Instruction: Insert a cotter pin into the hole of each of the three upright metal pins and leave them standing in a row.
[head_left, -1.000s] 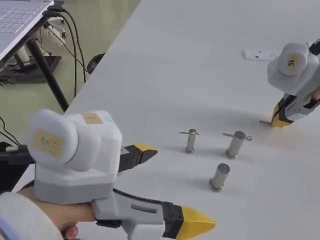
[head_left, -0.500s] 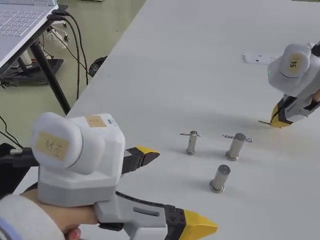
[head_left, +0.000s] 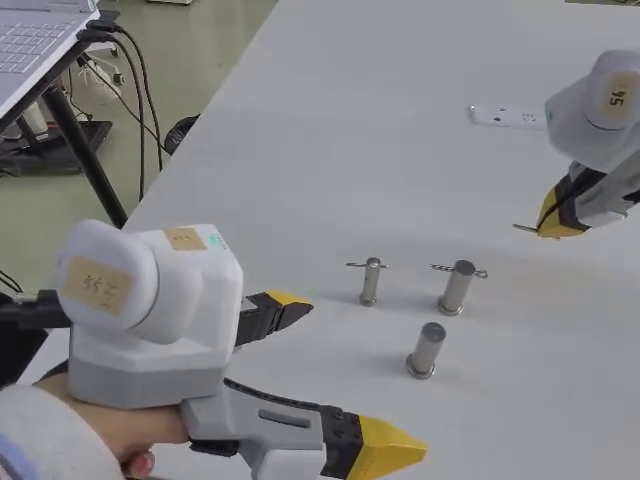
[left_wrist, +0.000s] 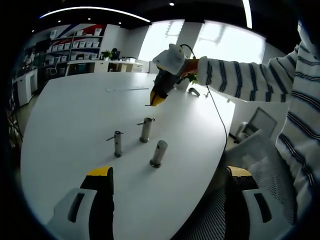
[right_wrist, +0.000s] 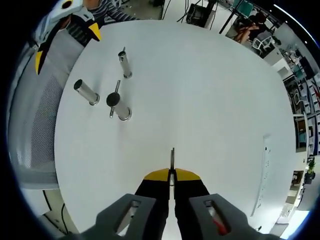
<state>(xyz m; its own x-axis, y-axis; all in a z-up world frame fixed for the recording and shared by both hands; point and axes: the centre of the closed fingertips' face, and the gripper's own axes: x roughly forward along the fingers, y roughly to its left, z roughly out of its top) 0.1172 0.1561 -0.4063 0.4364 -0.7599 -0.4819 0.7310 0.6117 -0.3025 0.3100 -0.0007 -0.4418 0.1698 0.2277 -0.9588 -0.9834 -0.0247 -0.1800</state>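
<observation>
While the head view shows my left gripper (head_left: 345, 375) gaping empty near the bare metal pin (head_left: 427, 350), presumably to steady it, the left gripper view places that pin nearest, and the right gripper view shows my right gripper (right_wrist: 172, 176) pinching a cotter pin (right_wrist: 172, 159) tip-forward, apparently for insertion.

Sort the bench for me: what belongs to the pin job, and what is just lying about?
Job:
- rear left pin and rear right pin, each with a cotter through it
- bare front pin
- cotter pin, held in the right gripper, jaws shut
- left gripper, jaws open

Lying about:
- white strip on the table
- laptop
- cables
</observation>
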